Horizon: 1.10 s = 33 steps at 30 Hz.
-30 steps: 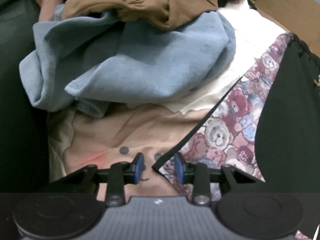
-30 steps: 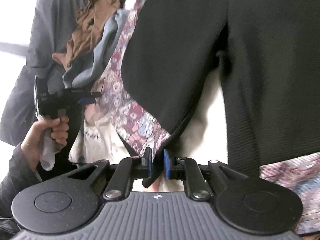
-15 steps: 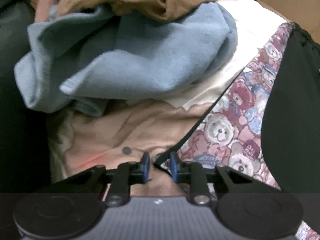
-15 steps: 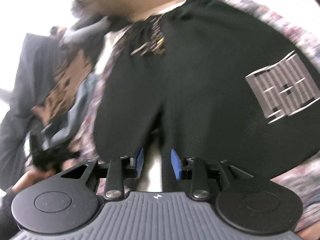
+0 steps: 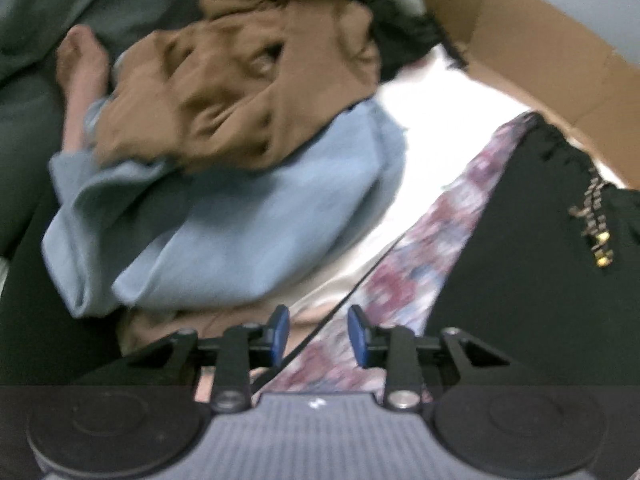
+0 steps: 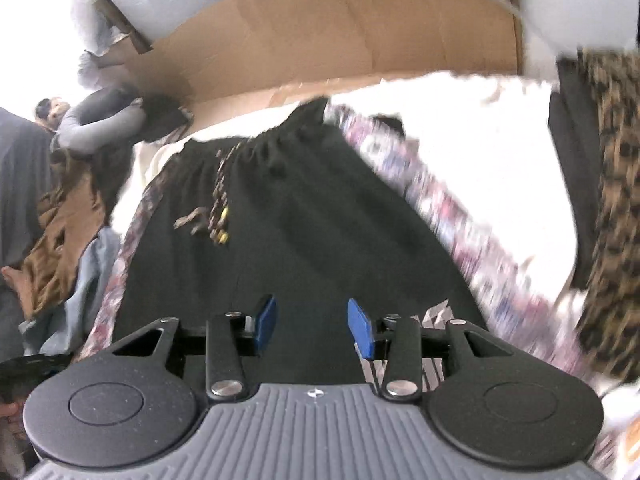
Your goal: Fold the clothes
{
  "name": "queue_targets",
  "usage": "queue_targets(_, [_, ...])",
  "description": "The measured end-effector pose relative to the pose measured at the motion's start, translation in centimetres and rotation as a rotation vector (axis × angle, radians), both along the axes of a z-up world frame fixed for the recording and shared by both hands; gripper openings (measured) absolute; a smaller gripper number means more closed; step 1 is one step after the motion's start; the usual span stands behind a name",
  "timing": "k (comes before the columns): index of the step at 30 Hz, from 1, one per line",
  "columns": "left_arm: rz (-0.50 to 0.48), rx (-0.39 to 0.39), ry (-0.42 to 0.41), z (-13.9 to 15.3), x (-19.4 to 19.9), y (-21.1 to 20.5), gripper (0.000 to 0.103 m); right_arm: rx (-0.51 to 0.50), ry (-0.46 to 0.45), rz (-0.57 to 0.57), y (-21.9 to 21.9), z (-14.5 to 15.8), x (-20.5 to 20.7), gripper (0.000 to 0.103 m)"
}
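Both grippers are standing partly open and neither is gripping anything, as far as I am seeing. Right gripper (image 6: 312, 326): jaws have just been opening, nothing between the pads, only the black garment (image 6: 304, 216) lying flat beneath them. Left gripper (image 5: 318, 334): jaws have just been widening again; a thin dark strap or hem edge (image 5: 344, 300) is running through the gap, but I am not seeing the pads pressing on it.

I am locating the black garment on a teddy-print cloth (image 5: 440, 240), with its drawstring (image 6: 220, 216) toward the cardboard box (image 6: 360, 32).

Risks I am weighing:
- Both views are blurring, so any closing now is likely to be missing the hem.
- The left pads are sitting over the print cloth; closing there could be pinching it along with the black edge and dragging both.
- The loose pile, blue fleece (image 5: 240, 232) and brown garment (image 5: 240, 92), is lying just beside and could be snagging.

Writing: none that I am able to read; a grey checked patch (image 6: 432, 320) near the right pad is carrying no legible text.
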State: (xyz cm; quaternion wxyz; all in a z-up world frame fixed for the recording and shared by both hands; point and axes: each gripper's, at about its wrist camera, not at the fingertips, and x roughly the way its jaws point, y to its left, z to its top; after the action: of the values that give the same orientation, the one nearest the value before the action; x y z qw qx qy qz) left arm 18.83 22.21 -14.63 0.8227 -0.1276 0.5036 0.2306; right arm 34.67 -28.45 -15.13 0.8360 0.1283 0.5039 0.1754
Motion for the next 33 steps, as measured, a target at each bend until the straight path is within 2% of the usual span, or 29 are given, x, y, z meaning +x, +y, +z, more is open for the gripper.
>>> queue_targets(4, [-0.047, 0.001, -0.037, 1.0, 2.5, -1.6, 0.035, -0.062, -0.013, -0.023, 0.4, 1.9, 3.1, 0.047])
queue_targets(7, [-0.067, -0.031, -0.063, 1.5, 4.6, -2.2, 0.035, -0.139, -0.035, -0.005, 0.9, 2.7, 4.9, 0.047])
queue_targets(10, [-0.098, -0.072, -0.074, 1.4, 7.2, -2.5, 0.032, -0.179, -0.044, 0.027, 1.4, 2.7, 6.7, 0.047])
queue_targets(12, [-0.120, -0.057, -0.080, 1.2, 9.1, -2.9, 0.031, -0.191, -0.050, 0.035, 1.8, 2.5, 7.8, 0.047])
queue_targets(17, [-0.168, -0.057, -0.073, -0.4, 13.7, -3.3, 0.028, -0.238, -0.103, 0.062, 3.0, 0.4, 10.2, 0.047])
queue_targets(21, [-0.214, -0.059, -0.064, -2.4, 17.1, -3.9, 0.021, -0.266, -0.121, 0.098, 3.8, -2.1, 11.5, 0.045])
queue_targets(24, [-0.259, -0.059, -0.055, -3.9, 19.2, -4.6, 0.017, -0.306, -0.127, 0.115, 4.4, -3.9, 12.4, 0.038])
queue_targets(25, [-0.267, -0.056, -0.055, -4.3, 19.8, -4.8, 0.017, -0.310, -0.124, 0.116, 4.4, -4.4, 12.6, 0.032])
queue_targets(29, [-0.288, -0.060, -0.057, -5.6, 21.8, -5.3, 0.017, -0.313, -0.129, 0.120, 4.9, -5.7, 13.3, 0.030])
queue_targets(33, [-0.304, -0.051, -0.061, -6.4, 23.2, -5.6, 0.017, -0.221, -0.096, 0.031, 5.1, -6.5, 14.5, 0.023])
